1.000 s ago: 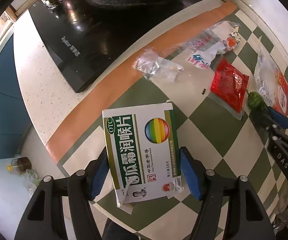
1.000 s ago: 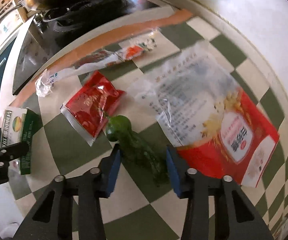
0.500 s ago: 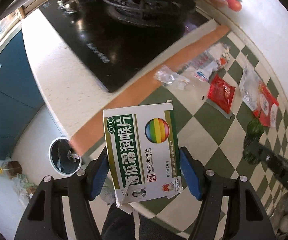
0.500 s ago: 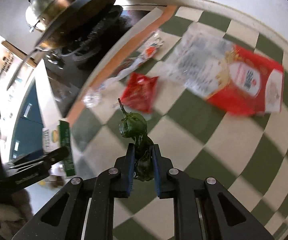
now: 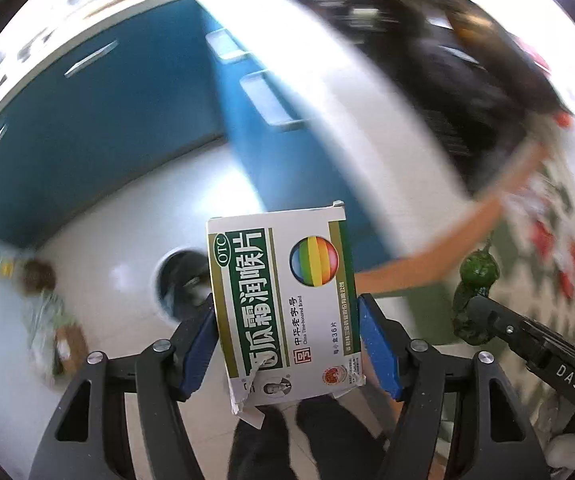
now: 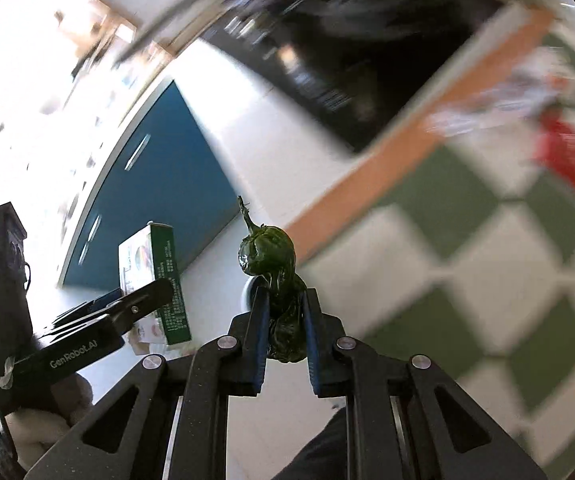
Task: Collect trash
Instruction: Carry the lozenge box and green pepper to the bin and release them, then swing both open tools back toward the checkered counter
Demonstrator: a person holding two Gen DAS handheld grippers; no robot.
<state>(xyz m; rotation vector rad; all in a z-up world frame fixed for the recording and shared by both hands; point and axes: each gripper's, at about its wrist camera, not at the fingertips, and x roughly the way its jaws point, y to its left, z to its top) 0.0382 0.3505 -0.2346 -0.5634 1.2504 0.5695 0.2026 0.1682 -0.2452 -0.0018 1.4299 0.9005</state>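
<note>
My left gripper (image 5: 286, 332) is shut on a white and green medicine box (image 5: 283, 300) and holds it in the air above the floor. A round dark trash bin (image 5: 179, 280) stands on the white floor just behind the box. My right gripper (image 6: 283, 320) is shut on a wilted green pepper (image 6: 273, 272), stem up, held off the counter edge. The pepper also shows in the left wrist view (image 5: 473, 288), and the box in the right wrist view (image 6: 155, 280).
Blue cabinet fronts (image 5: 87, 128) line the floor. The checked green and white cloth (image 6: 487, 260) with red wrappers (image 6: 563, 156) and the black hob (image 6: 347, 60) lie to the right. A bottle and bags (image 5: 43, 308) sit on the floor at left.
Both grippers have swung left, away from the counter and over the floor, each carrying its item. The trash bin is now closer behind the box. The view is blurred with motion.
</note>
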